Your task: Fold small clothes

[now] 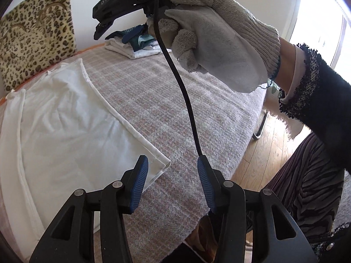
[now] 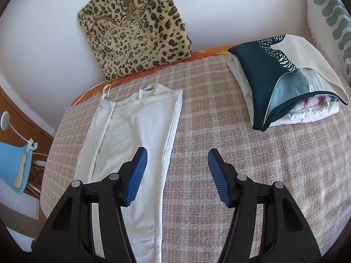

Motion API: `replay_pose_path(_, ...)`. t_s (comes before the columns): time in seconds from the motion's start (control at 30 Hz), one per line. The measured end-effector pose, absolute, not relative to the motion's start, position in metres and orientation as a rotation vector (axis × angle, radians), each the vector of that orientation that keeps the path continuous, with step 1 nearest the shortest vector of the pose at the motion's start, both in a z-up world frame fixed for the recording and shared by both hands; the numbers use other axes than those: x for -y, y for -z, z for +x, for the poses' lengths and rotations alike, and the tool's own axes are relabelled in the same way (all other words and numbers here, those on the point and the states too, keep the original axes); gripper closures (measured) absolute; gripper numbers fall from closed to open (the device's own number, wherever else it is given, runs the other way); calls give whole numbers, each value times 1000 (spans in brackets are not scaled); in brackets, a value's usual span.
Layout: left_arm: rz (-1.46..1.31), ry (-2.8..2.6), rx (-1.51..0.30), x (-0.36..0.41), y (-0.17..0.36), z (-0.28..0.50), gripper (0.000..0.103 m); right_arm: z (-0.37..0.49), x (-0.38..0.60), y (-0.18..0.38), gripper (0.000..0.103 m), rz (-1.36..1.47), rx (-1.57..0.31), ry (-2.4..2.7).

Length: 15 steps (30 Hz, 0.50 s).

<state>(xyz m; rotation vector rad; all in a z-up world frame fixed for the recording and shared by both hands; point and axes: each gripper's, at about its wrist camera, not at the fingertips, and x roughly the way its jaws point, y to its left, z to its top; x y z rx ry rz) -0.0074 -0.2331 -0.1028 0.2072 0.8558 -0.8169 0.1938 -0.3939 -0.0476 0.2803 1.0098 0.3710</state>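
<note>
Right wrist view, white top [image 2: 131,135] hem-near, bare blanket [image 2: 219,131] rightward

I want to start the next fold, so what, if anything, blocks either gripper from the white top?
Nothing visible does. The white top lies flat on the blanket, long sides already folded in. Both the left gripper and right gripper hang open above it. The folded pile sits well off to one side.

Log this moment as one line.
left claw: open, empty | right claw: open, empty | white top: folded lengthwise, flat on blanket
</note>
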Motion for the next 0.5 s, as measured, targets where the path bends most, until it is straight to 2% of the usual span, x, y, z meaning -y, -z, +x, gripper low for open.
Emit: replay_pose_path(0.5,326,789,-874,254,122,-3,58,266,403,67,42,283,-1006,-383)
